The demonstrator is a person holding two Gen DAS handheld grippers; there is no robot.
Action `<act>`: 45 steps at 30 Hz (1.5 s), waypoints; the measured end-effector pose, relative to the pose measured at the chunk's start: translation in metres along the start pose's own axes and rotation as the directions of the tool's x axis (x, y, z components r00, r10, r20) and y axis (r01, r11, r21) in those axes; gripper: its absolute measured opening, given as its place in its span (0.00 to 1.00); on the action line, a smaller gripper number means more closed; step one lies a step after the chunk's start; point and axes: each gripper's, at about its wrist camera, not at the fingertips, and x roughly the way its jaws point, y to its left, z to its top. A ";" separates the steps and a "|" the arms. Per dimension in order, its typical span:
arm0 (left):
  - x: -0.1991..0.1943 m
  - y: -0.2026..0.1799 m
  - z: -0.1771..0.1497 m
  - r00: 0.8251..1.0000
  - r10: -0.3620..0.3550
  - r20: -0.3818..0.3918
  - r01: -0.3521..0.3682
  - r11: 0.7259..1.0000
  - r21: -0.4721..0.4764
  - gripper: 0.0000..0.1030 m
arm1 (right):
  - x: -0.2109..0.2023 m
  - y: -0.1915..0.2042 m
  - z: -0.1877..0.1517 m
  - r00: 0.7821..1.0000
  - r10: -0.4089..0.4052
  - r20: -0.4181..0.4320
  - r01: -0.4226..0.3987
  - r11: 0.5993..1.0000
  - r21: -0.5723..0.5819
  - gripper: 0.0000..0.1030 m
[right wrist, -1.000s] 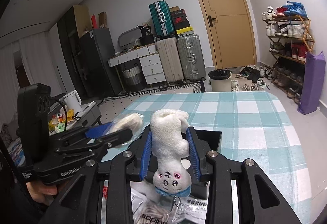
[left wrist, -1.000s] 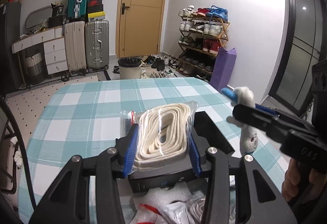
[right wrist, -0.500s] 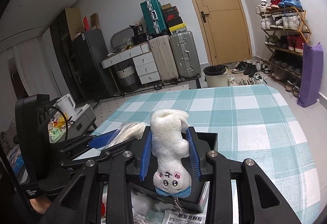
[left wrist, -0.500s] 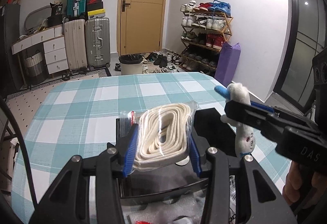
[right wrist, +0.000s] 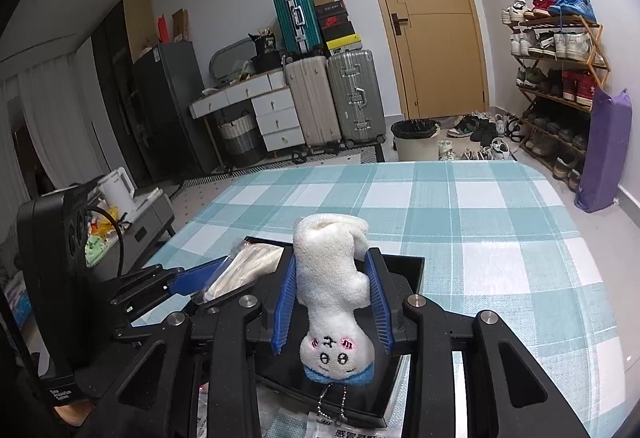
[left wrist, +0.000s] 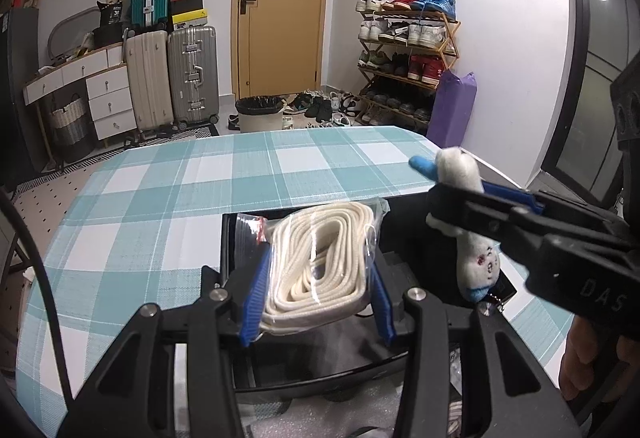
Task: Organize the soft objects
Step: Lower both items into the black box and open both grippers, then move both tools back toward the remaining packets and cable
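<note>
The left gripper (left wrist: 318, 292) is clamping a clear bag of coiled white cord (left wrist: 320, 262) and holding it over the open black box (left wrist: 230, 238) on the checked tablecloth (left wrist: 160, 198). The right gripper (right wrist: 332, 302) is squeezing a small white plush toy (right wrist: 330, 278) head-down above the same box, its ball chain (right wrist: 332, 404) dangling near the front rim.

With 2 grippers crowding 1 box, their fingers are likely to knock together as they lower. The slick bag may be slipping out sideways if the jaws loosen early, landing on the cloth. The chain could be snagging on the rim, tipping the plush outside. The bag's wide flap may be catching the box wall and folding over it.
</note>
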 end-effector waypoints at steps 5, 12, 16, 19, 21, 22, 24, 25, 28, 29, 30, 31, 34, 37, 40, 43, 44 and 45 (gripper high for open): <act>0.002 0.000 -0.001 1.000 0.001 -0.026 -0.001 1.000 0.002 0.46 | 0.007 -0.001 -0.001 0.999 -0.008 -0.044 0.007 1.000 -0.009 0.37; -0.008 0.003 0.000 1.000 -0.012 -0.024 0.012 1.000 -0.006 0.61 | -0.010 -0.004 -0.003 1.000 -0.018 -0.016 0.018 1.000 0.002 0.67; -0.024 0.009 0.001 1.000 -0.005 0.005 0.005 1.000 -0.028 0.88 | -0.027 -0.008 -0.007 1.000 -0.021 -0.014 0.022 1.000 0.021 0.97; -0.037 0.011 0.000 1.000 -0.004 0.031 0.005 1.000 -0.029 0.94 | -0.040 -0.013 -0.012 0.999 -0.015 -0.032 0.016 0.998 0.056 0.99; -0.043 0.012 -0.001 1.000 -0.003 0.031 0.004 1.000 -0.022 0.96 | -0.049 -0.013 -0.015 0.999 -0.030 -0.027 0.032 0.998 0.060 0.99; -0.047 0.012 -0.002 1.000 -0.006 0.028 0.007 1.000 -0.013 0.98 | -0.053 -0.012 -0.017 0.999 -0.043 -0.031 0.045 0.998 0.054 0.99; -0.056 0.010 -0.006 0.999 0.003 0.032 -0.003 1.000 0.009 0.98 | -0.059 -0.010 -0.022 0.997 -0.059 -0.044 0.060 0.997 0.038 1.00; -0.060 0.009 -0.007 0.999 0.007 0.036 -0.008 1.000 0.016 0.99 | -0.063 -0.008 -0.024 0.997 -0.064 -0.051 0.066 0.997 0.033 1.00; -0.073 0.009 -0.014 0.999 0.013 0.035 -0.014 0.999 0.033 1.00 | -0.073 -0.004 -0.032 0.996 -0.068 -0.059 0.069 0.997 0.021 1.00; -0.076 0.010 -0.016 0.999 0.012 0.037 -0.014 0.999 0.035 1.00 | -0.075 -0.002 -0.035 0.995 -0.076 -0.063 0.077 0.997 0.018 1.00; -0.079 0.009 -0.017 0.999 0.015 0.038 -0.016 0.999 0.035 1.00 | -0.077 0.000 -0.037 0.994 -0.080 -0.069 0.082 0.997 0.014 1.00; -0.083 0.010 -0.020 0.999 0.020 0.034 -0.021 0.999 0.036 1.00 | -0.081 0.002 -0.041 0.993 -0.085 -0.076 0.086 0.996 0.012 1.00; -0.092 0.012 -0.027 0.999 0.023 0.025 -0.023 0.999 0.030 1.00 | -0.090 0.008 -0.050 0.992 -0.089 -0.086 0.090 0.996 0.008 1.00; -0.100 0.012 -0.034 1.000 0.025 0.019 -0.025 0.999 0.041 1.00 | -0.098 0.012 -0.060 0.992 -0.090 -0.094 0.091 0.996 0.007 1.00; -0.107 0.012 -0.043 1.000 0.025 0.013 -0.025 0.999 0.037 1.00 | -0.104 0.015 -0.071 0.990 -0.094 -0.108 0.096 0.995 0.014 1.00; -0.112 0.013 -0.050 1.000 0.021 0.004 -0.021 0.999 0.027 1.00 | -0.108 0.016 -0.084 0.986 -0.096 -0.133 0.101 0.994 0.034 1.00; -0.114 0.013 -0.053 1.000 0.019 0.004 -0.019 1.000 0.024 1.00 | -0.109 0.016 -0.087 0.986 -0.095 -0.137 0.102 0.994 0.040 1.00; -0.116 0.013 -0.057 1.000 0.017 0.007 -0.017 1.000 0.025 1.00 | -0.111 0.016 -0.092 0.985 -0.093 -0.144 0.100 0.994 0.043 1.00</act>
